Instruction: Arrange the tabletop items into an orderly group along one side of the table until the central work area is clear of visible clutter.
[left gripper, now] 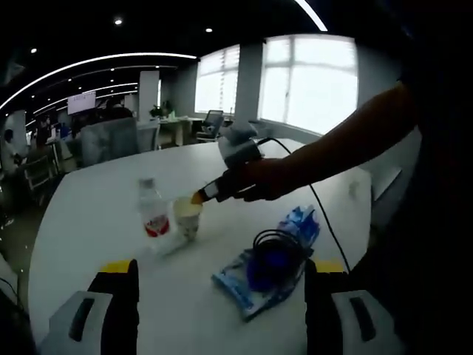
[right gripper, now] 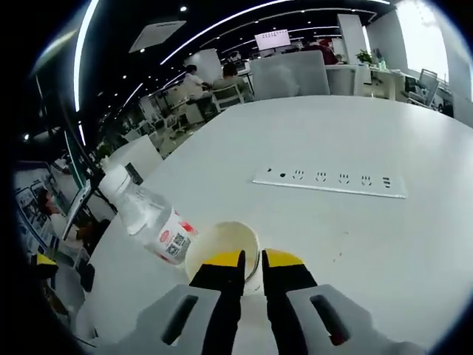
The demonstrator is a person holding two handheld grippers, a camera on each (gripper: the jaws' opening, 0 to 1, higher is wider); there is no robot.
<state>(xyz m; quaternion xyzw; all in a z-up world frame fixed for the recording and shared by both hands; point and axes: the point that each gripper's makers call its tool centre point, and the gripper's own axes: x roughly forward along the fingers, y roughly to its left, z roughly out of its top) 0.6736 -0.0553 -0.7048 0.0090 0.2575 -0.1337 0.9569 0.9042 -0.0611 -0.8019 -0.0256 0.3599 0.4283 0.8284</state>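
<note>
**Now: right gripper on the cup**

We see our right gripper [right gripper: 252,260] with its jaws nearly together, pinching the rim of the cup [right gripper: 222,244]. The bottle [right gripper: 148,214] stands tilted just beside the cup, to its left on the white desk [right gripper: 355,244]. A power strip [right gripper: 329,182] lies farther back. Our left gripper [left gripper: 222,277] hangs with jaws wide apart, holding nothing, above the desk edge. Near it lies a blue packet [left gripper: 255,285] with a coiled black cable [left gripper: 277,248] on top.
</note>
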